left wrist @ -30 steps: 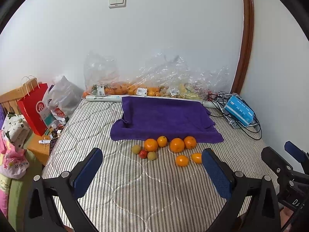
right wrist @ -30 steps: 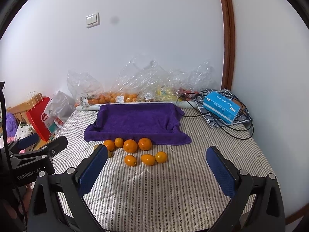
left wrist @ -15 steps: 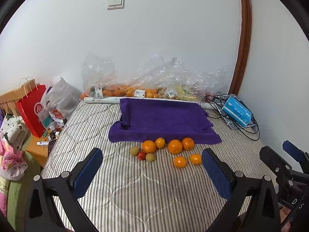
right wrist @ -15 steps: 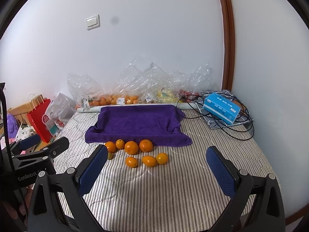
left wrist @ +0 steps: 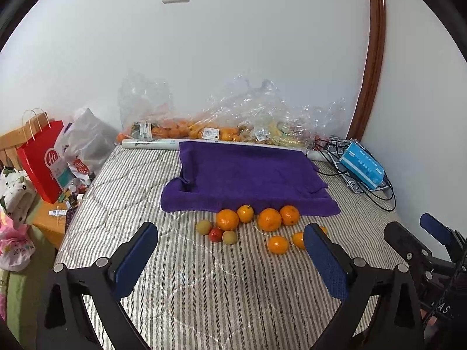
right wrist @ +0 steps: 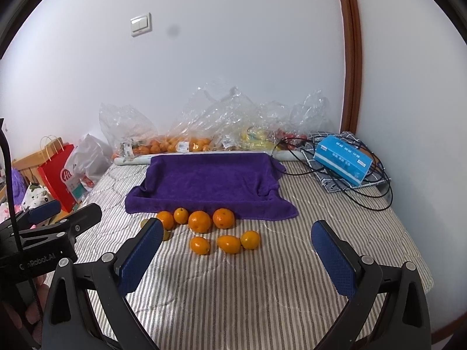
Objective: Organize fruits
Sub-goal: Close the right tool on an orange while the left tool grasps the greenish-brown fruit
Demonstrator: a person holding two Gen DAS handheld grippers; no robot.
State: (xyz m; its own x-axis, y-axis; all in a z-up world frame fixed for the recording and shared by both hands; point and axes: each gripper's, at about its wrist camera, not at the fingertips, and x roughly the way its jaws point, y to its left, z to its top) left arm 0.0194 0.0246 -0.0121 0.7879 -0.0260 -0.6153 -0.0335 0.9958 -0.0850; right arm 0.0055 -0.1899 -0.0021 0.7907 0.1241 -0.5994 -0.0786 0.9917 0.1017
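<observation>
Several oranges [left wrist: 269, 219] [right wrist: 199, 221] lie loose on the striped mattress [left wrist: 204, 285], just in front of a purple towel [left wrist: 245, 175] [right wrist: 208, 182]. Left of them sit two greenish fruits [left wrist: 203, 227] and a small red one [left wrist: 216, 234]. Three smaller oranges [right wrist: 229, 243] lie nearer to me. My left gripper [left wrist: 230, 259] is open and empty, well short of the fruit. My right gripper [right wrist: 238, 258] is open too, hovering before the oranges with nothing between its fingers. Each gripper shows at the edge of the other's view.
Clear plastic bags [left wrist: 239, 119] of fruit lean on the wall behind the towel. A blue box [right wrist: 343, 160] rests on black cables at the right. A red paper bag [left wrist: 43, 160] and clutter stand beside the bed's left edge. The mattress edge drops off at the right.
Both views have shifted slightly: the fruit and towel sit a little lower and closer in the frames. Both grippers stay open and nothing on the bed has moved.
</observation>
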